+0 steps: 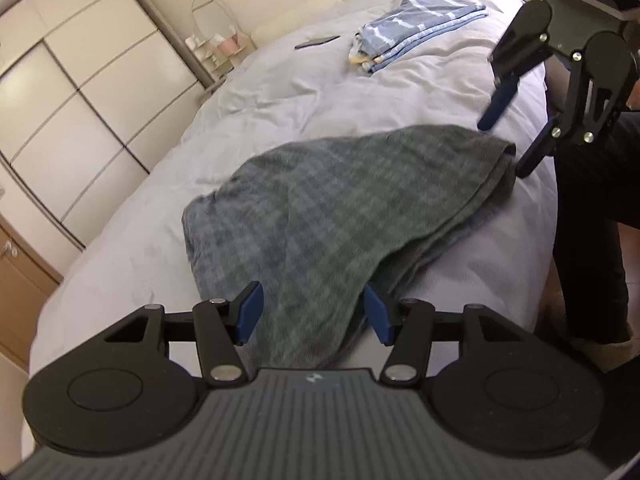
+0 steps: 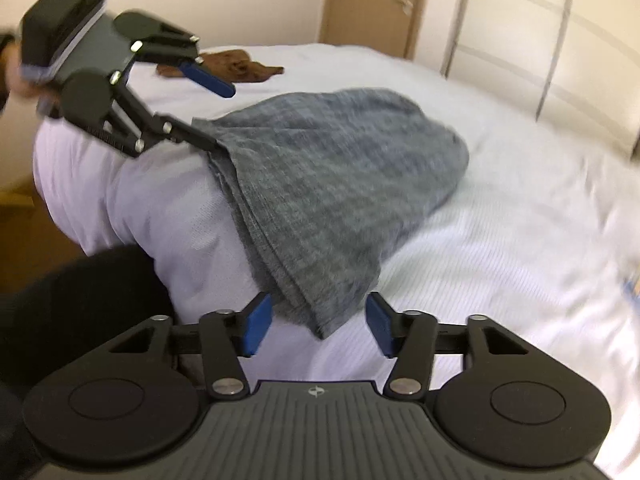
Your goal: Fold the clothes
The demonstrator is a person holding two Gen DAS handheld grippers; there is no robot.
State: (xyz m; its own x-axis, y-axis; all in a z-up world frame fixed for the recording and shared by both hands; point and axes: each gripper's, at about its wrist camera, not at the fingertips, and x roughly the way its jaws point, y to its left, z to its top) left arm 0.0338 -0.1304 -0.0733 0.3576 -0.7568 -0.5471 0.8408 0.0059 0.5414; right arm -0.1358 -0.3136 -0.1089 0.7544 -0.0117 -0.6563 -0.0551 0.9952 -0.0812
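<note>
Straddling the grey garment on the bed, both grippers' fingers spread

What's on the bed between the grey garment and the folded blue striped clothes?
Nothing: in the left wrist view, only bare, wrinkled sheet separates the grey garment from the folded blue striped clothes.

Your left wrist camera looks along the bed toward the wardrobe; your right looks back across it, both close over the same grey cloth.
</note>
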